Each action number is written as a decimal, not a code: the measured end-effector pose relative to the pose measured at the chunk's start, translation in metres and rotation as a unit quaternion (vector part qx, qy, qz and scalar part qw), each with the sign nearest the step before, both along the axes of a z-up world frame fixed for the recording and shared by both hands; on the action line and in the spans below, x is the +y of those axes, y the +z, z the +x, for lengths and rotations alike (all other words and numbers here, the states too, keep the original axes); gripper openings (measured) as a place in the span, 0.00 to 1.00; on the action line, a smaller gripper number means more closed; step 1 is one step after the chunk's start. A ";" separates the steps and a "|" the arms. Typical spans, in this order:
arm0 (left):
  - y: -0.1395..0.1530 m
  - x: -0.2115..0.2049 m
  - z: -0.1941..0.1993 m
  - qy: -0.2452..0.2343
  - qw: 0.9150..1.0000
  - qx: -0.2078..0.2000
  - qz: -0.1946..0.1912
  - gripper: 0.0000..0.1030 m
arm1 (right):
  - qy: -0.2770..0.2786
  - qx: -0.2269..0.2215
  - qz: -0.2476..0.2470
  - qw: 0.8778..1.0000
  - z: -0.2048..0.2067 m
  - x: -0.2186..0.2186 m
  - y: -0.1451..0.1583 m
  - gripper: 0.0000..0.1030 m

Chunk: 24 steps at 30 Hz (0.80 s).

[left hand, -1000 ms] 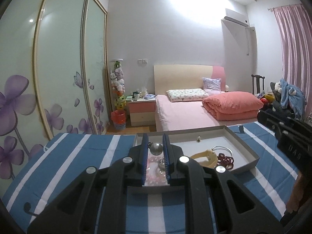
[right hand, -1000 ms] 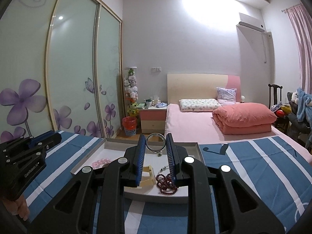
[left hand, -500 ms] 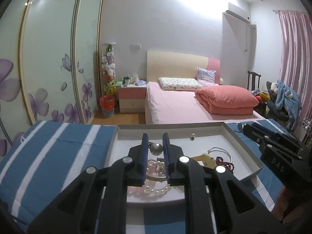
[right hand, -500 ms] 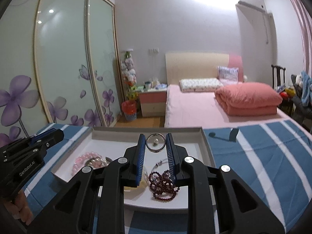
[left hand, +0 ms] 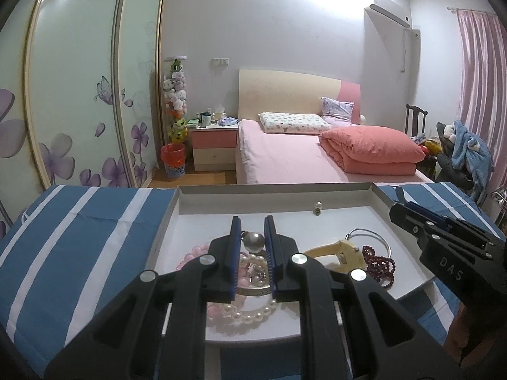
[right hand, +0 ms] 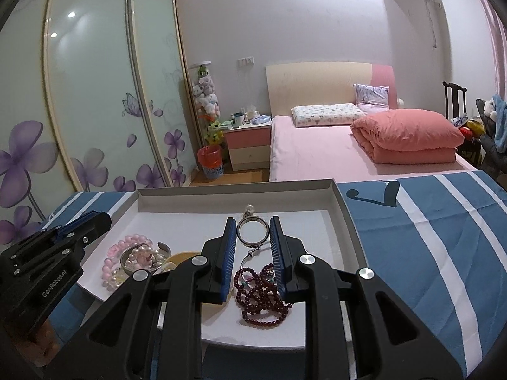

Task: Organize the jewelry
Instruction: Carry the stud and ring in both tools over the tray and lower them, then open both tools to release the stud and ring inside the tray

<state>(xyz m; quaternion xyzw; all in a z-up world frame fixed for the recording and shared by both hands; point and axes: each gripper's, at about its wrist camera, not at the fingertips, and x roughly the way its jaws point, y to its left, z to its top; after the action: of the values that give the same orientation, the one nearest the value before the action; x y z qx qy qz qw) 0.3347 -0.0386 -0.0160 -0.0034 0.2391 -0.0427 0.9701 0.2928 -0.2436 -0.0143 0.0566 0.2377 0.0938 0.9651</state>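
A shallow grey tray (left hand: 381,194) on a blue-striped cloth holds the jewelry. My left gripper (left hand: 253,221) is shut on a silver ball pendant (left hand: 253,242), above a white pearl bracelet (left hand: 250,315) and pink beads (left hand: 190,257). My right gripper (right hand: 253,223) is shut on a silver ring (right hand: 252,234), above dark red beads (right hand: 261,300). A yellow bangle (left hand: 332,250), a thin silver hoop (left hand: 369,234) and a small pearl earring (left hand: 317,208) lie in the tray. The right gripper also shows in the left wrist view (left hand: 401,213).
The blue-and-white striped cloth (right hand: 427,237) covers the table around the tray (right hand: 343,204). Beyond it are a pink bed (left hand: 285,161), a nightstand (left hand: 214,145) and sliding wardrobe doors (left hand: 79,95). A chair with clothes (left hand: 459,155) stands at the right.
Both grippers have dipped lower and closer over the tray, so the jewelry looms larger. Each keeps hold of its piece.
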 end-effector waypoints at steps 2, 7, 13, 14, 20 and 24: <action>-0.002 0.000 0.001 0.001 1.000 0.000 0.001 0.15 | 0.000 0.002 0.001 1.000 0.004 -0.001 -0.001 0.22; -0.006 -0.001 0.003 -0.002 1.000 0.002 0.003 0.15 | 0.002 0.001 0.007 1.000 0.004 -0.003 0.000 0.39; -0.007 -0.001 0.003 -0.004 1.000 -0.001 -0.001 0.22 | -0.004 -0.004 0.017 1.000 0.004 -0.007 0.000 0.42; -0.008 -0.002 0.004 -0.003 1.000 -0.001 0.000 0.23 | -0.006 -0.005 0.017 1.000 0.003 -0.007 0.000 0.42; -0.004 0.001 -0.002 -0.002 1.000 -0.004 -0.006 0.26 | -0.017 -0.016 0.016 1.000 -0.010 -0.013 0.010 0.42; 0.007 0.017 -0.022 0.009 1.000 -0.017 -0.017 0.45 | -0.022 -0.024 0.015 0.999 -0.027 -0.016 0.020 0.51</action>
<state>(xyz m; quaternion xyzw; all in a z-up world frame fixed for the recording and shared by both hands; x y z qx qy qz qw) 0.3126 -0.0218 -0.0086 -0.0219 0.2215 -0.0378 0.9742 0.2655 -0.2596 0.0058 0.0737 0.2118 0.0772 0.9715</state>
